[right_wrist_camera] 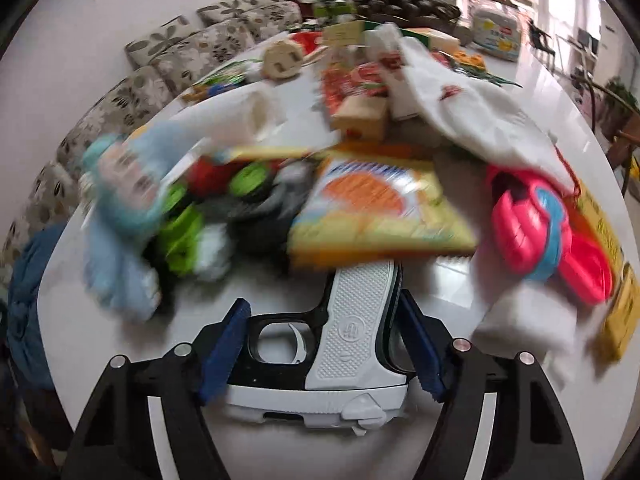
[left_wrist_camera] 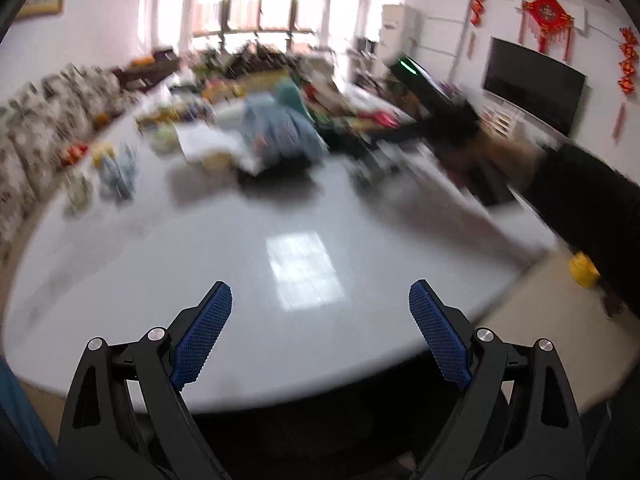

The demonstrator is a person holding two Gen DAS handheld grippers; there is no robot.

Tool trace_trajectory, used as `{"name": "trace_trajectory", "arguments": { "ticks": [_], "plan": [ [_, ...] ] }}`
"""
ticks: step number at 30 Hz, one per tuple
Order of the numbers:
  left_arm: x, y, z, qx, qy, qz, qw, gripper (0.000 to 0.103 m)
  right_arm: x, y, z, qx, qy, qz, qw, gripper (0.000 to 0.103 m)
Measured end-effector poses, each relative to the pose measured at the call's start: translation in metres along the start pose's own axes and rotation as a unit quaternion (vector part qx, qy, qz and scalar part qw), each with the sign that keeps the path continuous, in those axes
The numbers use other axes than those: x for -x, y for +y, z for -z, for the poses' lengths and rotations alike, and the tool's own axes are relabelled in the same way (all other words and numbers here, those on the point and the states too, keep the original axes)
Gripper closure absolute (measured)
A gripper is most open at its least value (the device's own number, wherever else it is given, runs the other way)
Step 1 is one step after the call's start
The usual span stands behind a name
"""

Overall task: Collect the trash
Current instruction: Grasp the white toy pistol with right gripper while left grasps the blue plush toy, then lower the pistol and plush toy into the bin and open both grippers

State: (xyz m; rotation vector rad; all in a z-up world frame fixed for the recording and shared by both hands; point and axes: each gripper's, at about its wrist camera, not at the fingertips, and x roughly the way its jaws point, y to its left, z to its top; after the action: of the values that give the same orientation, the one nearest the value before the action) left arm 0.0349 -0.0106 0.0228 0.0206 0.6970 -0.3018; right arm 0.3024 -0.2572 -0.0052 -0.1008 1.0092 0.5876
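Observation:
My right gripper [right_wrist_camera: 324, 344] is shut on a white and black toy pistol [right_wrist_camera: 352, 344], its blue pads pressed on both sides, held just above the white table [right_wrist_camera: 120, 320]. Ahead of it lies a blurred pile: an orange and yellow snack packet [right_wrist_camera: 376, 208], a pink and blue toy [right_wrist_camera: 536, 232], a green and black toy [right_wrist_camera: 188, 232], a light blue cloth [right_wrist_camera: 120, 216]. My left gripper [left_wrist_camera: 320, 320] is open and empty above the near table edge [left_wrist_camera: 304, 384]. The right hand and its gripper [left_wrist_camera: 460, 120] show blurred in the left wrist view.
A floral sofa [left_wrist_camera: 40, 120] runs along the left side of the table. A white cloth [right_wrist_camera: 472, 108], boxes and a paper roll [right_wrist_camera: 240, 116] lie farther back. A TV [left_wrist_camera: 532, 88] hangs on the right wall. A yellow object [left_wrist_camera: 584, 270] sits on the floor at right.

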Motion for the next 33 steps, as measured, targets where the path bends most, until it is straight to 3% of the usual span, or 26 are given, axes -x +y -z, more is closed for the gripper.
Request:
{"name": "trace_trajectory", "arguments": {
  "ticks": [5, 9, 11, 12, 13, 15, 20, 23, 27, 30, 33],
  "plan": [
    [-0.049, 0.011, -0.070, -0.006, -0.037, -0.058, 0.9976, 0.015, 0.022, 0.002, 0.043, -0.043, -0.036, -0.051, 0.997, 0.032],
    [-0.103, 0.008, -0.125, -0.002, -0.018, -0.066, 0.9977, 0.015, 0.050, 0.001, 0.070, -0.071, -0.065, -0.071, 0.993, 0.032],
    [-0.138, 0.005, -0.144, -0.008, 0.006, -0.100, 0.9950, 0.015, 0.058, -0.002, 0.077, -0.084, -0.077, -0.076, 0.991, 0.032],
    [-0.149, 0.005, -0.147, -0.009, 0.016, -0.110, 0.9938, 0.022, 0.061, -0.003, 0.080, -0.086, -0.082, -0.073, 0.990, 0.032],
    [-0.162, 0.008, -0.150, -0.005, 0.032, -0.110, 0.9934, 0.059, 0.062, -0.004, 0.081, -0.086, -0.085, -0.071, 0.990, 0.032],
    [-0.170, 0.014, -0.150, 0.006, 0.050, -0.091, 0.9946, 0.068, 0.067, -0.005, 0.085, -0.090, -0.095, -0.072, 0.989, 0.032],
    [-0.109, 0.022, -0.144, 0.006, -0.011, -0.059, 0.9982, 0.077, 0.079, 0.004, 0.092, -0.085, -0.121, -0.077, 0.986, 0.033],
    [-0.032, 0.018, -0.137, -0.002, -0.083, -0.030, 0.9961, 0.077, 0.096, 0.018, 0.093, -0.079, -0.146, -0.095, 0.981, 0.033],
    [0.054, 0.000, -0.108, -0.041, -0.144, -0.008, 0.9887, 0.076, 0.126, 0.042, 0.096, -0.069, -0.172, -0.115, 0.976, 0.034],
    [0.101, -0.017, -0.070, -0.070, -0.153, 0.008, 0.9856, 0.075, 0.149, 0.068, 0.109, -0.056, -0.182, -0.127, 0.973, 0.034],
    [0.117, -0.029, -0.017, -0.086, -0.125, 0.007, 0.9884, 0.075, 0.161, 0.093, 0.134, -0.046, -0.177, -0.135, 0.974, 0.034]
  ]
}}
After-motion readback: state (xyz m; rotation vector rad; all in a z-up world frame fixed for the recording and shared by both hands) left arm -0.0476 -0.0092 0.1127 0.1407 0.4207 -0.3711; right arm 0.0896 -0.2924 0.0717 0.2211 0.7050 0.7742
